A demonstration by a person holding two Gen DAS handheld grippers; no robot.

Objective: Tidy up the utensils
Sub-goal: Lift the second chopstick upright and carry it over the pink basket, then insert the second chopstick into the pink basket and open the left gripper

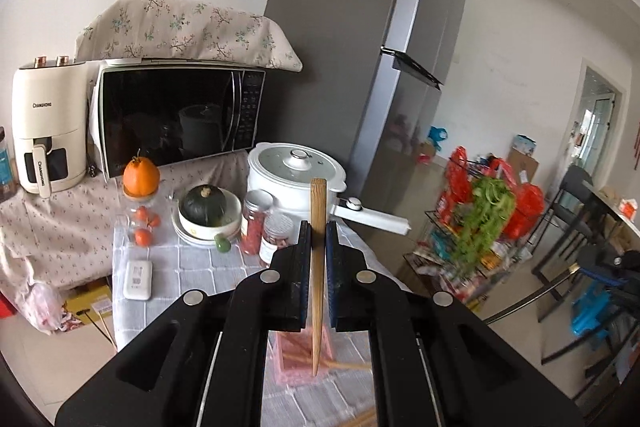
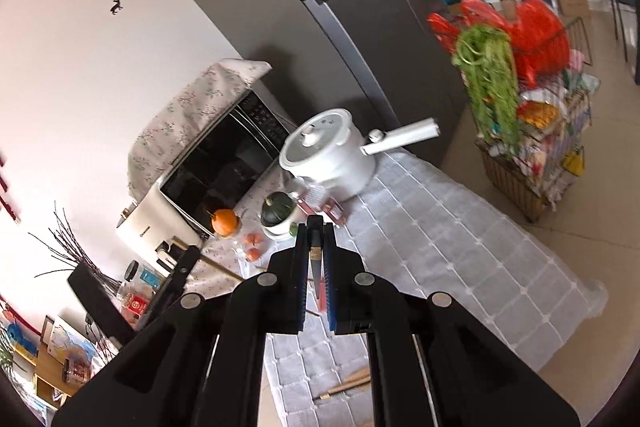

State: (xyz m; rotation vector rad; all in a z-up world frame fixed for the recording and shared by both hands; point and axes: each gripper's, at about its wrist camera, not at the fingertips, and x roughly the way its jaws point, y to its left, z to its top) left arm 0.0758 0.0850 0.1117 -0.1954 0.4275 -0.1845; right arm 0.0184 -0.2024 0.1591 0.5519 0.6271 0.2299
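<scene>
Kitchen table, checked cloth; pot far, fridge behind. Left gripper clamps bamboo chopstick upright, tip over pink holder. Right gripper pinches dark chopstick. Loose sticks near edge, perhaps two. Task partway: holder part-filled, insertions left.

Far left of grey quilted tablecloth blocked: white lidded pot, red-filled glass jars, stacked white bowls. Right half open. Pink rectangular tray stands near.

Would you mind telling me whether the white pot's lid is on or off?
On: the lid with its knob covers the white long-handled pot fully in both views.
</scene>
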